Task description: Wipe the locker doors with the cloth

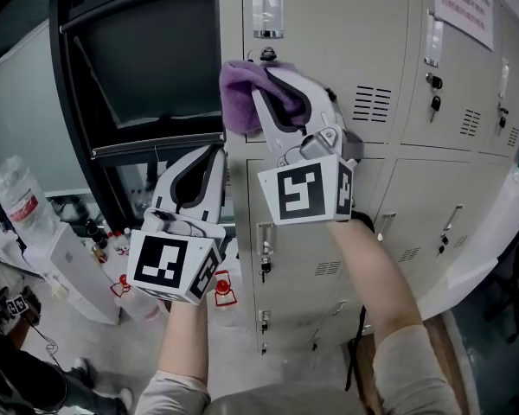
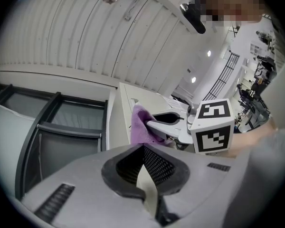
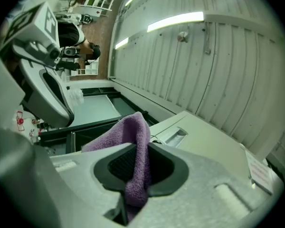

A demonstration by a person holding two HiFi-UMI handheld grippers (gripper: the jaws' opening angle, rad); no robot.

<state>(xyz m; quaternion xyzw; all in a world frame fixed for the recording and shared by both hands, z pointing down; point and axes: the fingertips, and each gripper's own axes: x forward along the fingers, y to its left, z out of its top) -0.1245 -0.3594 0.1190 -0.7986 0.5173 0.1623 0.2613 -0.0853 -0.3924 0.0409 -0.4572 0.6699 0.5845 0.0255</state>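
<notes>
A purple cloth (image 1: 242,93) is pinched in my right gripper (image 1: 266,83), which is shut on it and holds it against the upper-left beige locker door (image 1: 329,24), just below the label holder. In the right gripper view the cloth (image 3: 135,132) bulges out between the jaws of the right gripper (image 3: 137,151), with the locker (image 3: 199,141) just ahead. My left gripper (image 1: 214,152) is lower and to the left, by the lockers' left edge, shut with nothing in it. The left gripper view has the left gripper (image 2: 143,150) in front, the cloth (image 2: 142,127) beyond.
A dark-framed glass panel (image 1: 147,76) stands left of the lockers. Below it are a water bottle (image 1: 22,201), a white box (image 1: 69,266) and red items (image 1: 225,288) on the floor. Keys (image 1: 432,102) hang in the locks, and a paper notice (image 1: 463,7) is stuck at upper right.
</notes>
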